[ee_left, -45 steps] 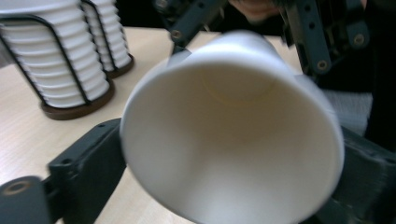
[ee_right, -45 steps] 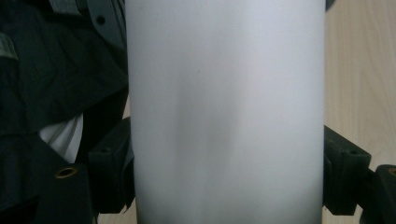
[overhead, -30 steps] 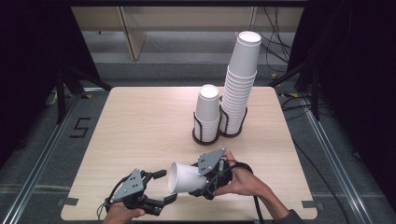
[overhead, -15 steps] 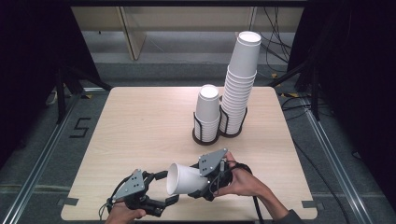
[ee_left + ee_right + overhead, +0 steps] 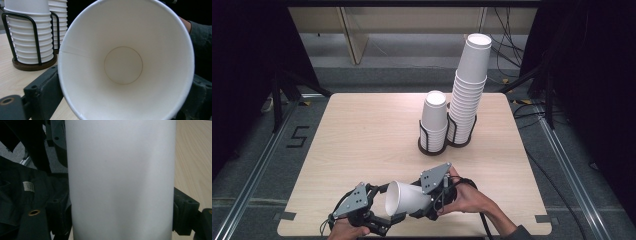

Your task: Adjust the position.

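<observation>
White paper cup lies sideways above the counter's near edge, gripped around its body by the right gripper; the left gripper, fingers just opened off its rim, completes the handover. Next, likely stacking.

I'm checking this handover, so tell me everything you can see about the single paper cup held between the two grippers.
The paper cup is plain white, apparently unprinted, with a rolled rim, a side seam and a round base, and it is empty. It lies on its side above the table's near edge, mouth toward the left gripper. The right gripper clamps its narrower end; the left gripper's jaws, just opening, flank its rim.
</observation>
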`<action>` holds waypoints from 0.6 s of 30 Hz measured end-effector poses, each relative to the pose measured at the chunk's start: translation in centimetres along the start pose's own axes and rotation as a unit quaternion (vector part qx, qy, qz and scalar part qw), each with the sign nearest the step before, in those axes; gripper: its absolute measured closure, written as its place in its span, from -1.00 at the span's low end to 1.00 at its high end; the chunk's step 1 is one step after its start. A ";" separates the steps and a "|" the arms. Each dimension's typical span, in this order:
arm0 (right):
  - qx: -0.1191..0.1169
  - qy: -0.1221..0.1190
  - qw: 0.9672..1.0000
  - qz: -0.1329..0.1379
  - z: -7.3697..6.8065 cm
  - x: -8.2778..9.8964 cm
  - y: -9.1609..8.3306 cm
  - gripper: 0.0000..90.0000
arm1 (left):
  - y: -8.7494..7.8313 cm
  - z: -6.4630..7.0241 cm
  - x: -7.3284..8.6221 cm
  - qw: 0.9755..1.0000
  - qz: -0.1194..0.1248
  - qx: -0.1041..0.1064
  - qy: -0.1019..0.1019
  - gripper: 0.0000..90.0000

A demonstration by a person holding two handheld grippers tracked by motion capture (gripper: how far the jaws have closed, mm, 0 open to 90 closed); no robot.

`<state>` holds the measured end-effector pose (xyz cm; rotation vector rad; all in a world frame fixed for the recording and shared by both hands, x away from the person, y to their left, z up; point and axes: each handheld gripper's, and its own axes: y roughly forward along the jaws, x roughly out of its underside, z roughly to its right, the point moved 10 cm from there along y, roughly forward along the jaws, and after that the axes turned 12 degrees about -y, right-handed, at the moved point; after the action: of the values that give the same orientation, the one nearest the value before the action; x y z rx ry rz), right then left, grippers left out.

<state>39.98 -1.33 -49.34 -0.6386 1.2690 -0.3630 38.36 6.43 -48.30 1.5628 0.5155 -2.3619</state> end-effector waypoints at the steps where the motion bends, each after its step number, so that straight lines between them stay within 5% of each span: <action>1: -0.002 0.000 1.000 0.002 0.0 0.0 0.1 -0.50 | 0.0 0.0 0.0 1.000 0.000 0.001 0.000 -0.86; 6: -0.006 0.002 1.000 0.005 -0.2 0.0 0.4 -0.50 | 0.2 0.3 -0.2 1.000 0.017 0.012 -0.005 -0.86; 10: -0.008 0.003 1.000 0.004 -0.3 0.0 0.7 -0.49 | 0.1 0.4 -0.4 1.000 0.022 0.010 0.010 -0.80; 14: -0.003 0.011 1.000 0.007 -0.2 -0.1 0.7 -0.50 | -0.2 0.3 -0.4 1.000 0.012 0.003 0.013 -0.75; 18: 0.013 0.015 1.000 -0.023 -0.1 0.3 0.7 -0.57 | 0.0 0.2 -0.5 1.000 0.015 0.000 0.014 -0.73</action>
<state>39.87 -0.97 -50.07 -0.6429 1.2780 -0.4281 38.36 6.35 -47.80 1.5935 0.4935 -2.3212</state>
